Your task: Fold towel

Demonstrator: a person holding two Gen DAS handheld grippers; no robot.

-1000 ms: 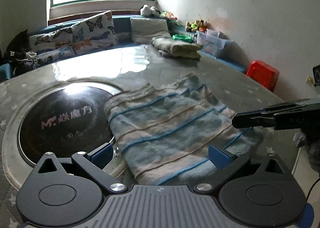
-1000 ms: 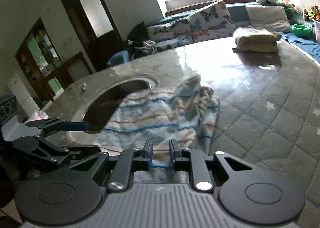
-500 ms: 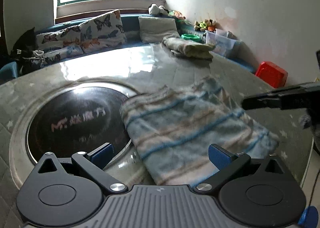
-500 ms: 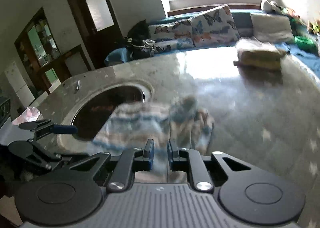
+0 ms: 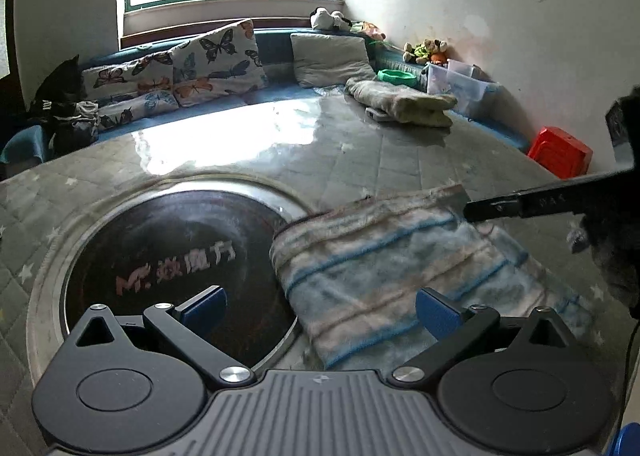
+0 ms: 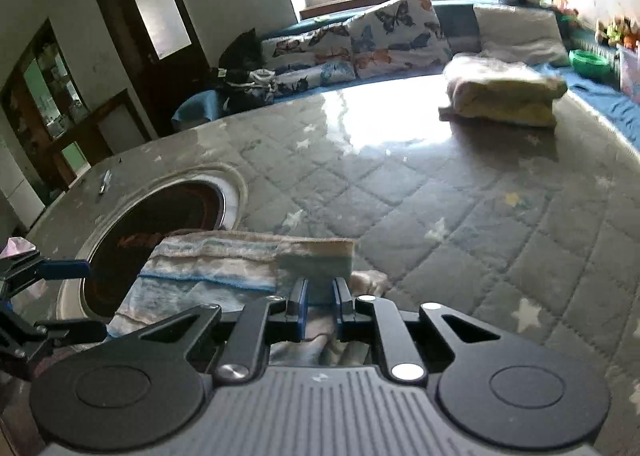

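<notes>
- The round dark cooktop point(image 5: 168, 260) sunk into the table carries pale pink-white lettering: "Mr." followed by four Chinese characters, which I can't make out for certain.
- From the right wrist view the same cooktop point(image 6: 160, 224) shows only a sliver of reddish lettering at its near edge, too cut off by the striped towel point(image 6: 208, 268) to read.
- A dark bag point(image 5: 56, 104) at the left end of the bench has small white marks, too small to read.
</notes>
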